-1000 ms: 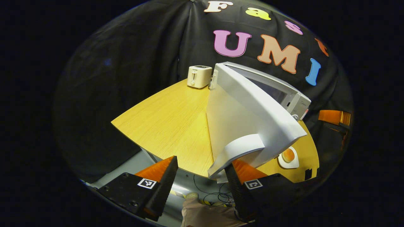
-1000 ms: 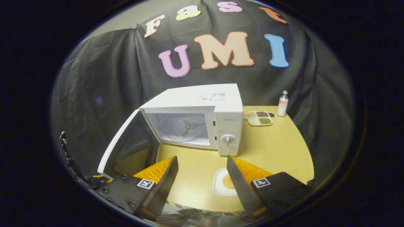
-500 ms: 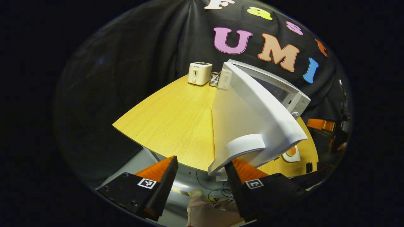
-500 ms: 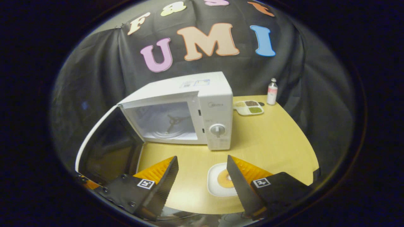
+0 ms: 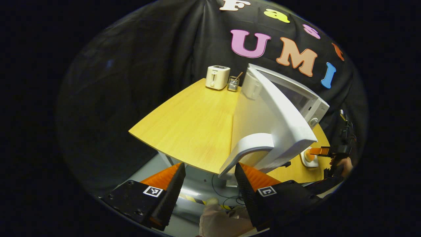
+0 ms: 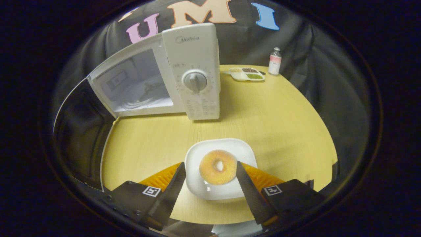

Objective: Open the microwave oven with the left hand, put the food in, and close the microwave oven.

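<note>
My left gripper (image 5: 210, 174) gapes wide below the swung-out microwave door (image 5: 263, 131), whose handle (image 5: 250, 149) sits just above one finger; the door hides the cavity. My right gripper (image 6: 210, 174) spreads wide around the doughnut (image 6: 217, 166) on its plate (image 6: 200, 184), contact unclear.

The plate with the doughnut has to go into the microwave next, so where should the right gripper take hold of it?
Grip the plate by its near rim, coming in low from the table's front edge. It lies flat with a thin lip, and the doughnut fills the middle. The right gripper is open above it.
</note>
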Action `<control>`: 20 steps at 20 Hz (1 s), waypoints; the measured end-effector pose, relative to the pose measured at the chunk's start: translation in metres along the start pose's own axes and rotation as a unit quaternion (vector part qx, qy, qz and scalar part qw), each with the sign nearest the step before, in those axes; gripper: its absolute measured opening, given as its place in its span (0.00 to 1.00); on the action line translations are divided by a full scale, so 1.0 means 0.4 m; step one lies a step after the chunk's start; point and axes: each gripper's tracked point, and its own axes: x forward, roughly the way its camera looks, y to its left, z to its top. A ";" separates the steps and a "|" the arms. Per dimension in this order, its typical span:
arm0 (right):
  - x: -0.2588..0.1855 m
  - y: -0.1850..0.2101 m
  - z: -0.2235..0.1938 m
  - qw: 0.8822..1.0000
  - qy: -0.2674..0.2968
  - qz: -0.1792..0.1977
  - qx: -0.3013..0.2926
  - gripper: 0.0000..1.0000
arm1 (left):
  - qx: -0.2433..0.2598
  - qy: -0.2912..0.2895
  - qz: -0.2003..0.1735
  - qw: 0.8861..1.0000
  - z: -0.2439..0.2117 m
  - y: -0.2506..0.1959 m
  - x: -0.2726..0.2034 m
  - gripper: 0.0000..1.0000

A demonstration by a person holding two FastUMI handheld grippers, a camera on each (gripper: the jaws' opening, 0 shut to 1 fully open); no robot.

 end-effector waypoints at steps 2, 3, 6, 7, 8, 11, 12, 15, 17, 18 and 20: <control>0.019 -0.006 -0.011 1.000 0.006 -0.010 -0.006 0.94 | -0.003 -0.004 0.024 1.000 0.000 0.055 -0.009 0.87; 0.026 -0.008 -0.018 1.000 0.010 -0.014 -0.011 0.97 | -0.013 -0.007 0.035 0.999 0.002 0.078 -0.020 0.89; 0.047 -0.011 -0.028 0.999 0.016 -0.024 -0.020 0.97 | -0.045 -0.027 0.079 0.995 0.025 0.146 -0.042 0.85; 0.054 -0.013 -0.027 0.999 0.016 -0.027 -0.016 0.97 | -0.051 -0.039 0.095 0.993 0.036 0.165 -0.054 0.85; 0.060 -0.015 -0.032 0.999 0.018 -0.029 -0.012 0.97 | -0.055 -0.052 0.108 0.991 0.056 0.180 -0.067 0.85; 0.076 -0.023 -0.043 0.999 0.028 -0.032 0.002 0.94 | -0.075 -0.101 0.144 0.981 0.122 0.217 -0.103 0.85; 0.084 -0.024 -0.046 0.999 0.030 -0.033 0.008 0.97 | -0.082 -0.119 0.153 0.978 0.148 0.225 -0.110 0.84; 0.097 -0.027 -0.041 0.999 0.028 -0.036 0.002 0.96 | -0.088 -0.159 0.167 0.969 0.202 0.231 -0.122 0.84; 0.092 -0.021 -0.037 0.999 0.027 -0.036 -0.007 0.96 | -0.087 -0.174 0.167 0.967 0.229 0.227 -0.119 0.84; 0.095 -0.018 -0.037 0.999 0.027 -0.034 -0.007 0.82 | -0.090 -0.182 0.166 0.965 0.241 0.225 -0.115 0.84; 0.093 -0.017 -0.039 0.999 0.028 -0.039 -0.002 0.77 | -0.096 -0.195 0.160 0.963 0.262 0.216 -0.108 0.88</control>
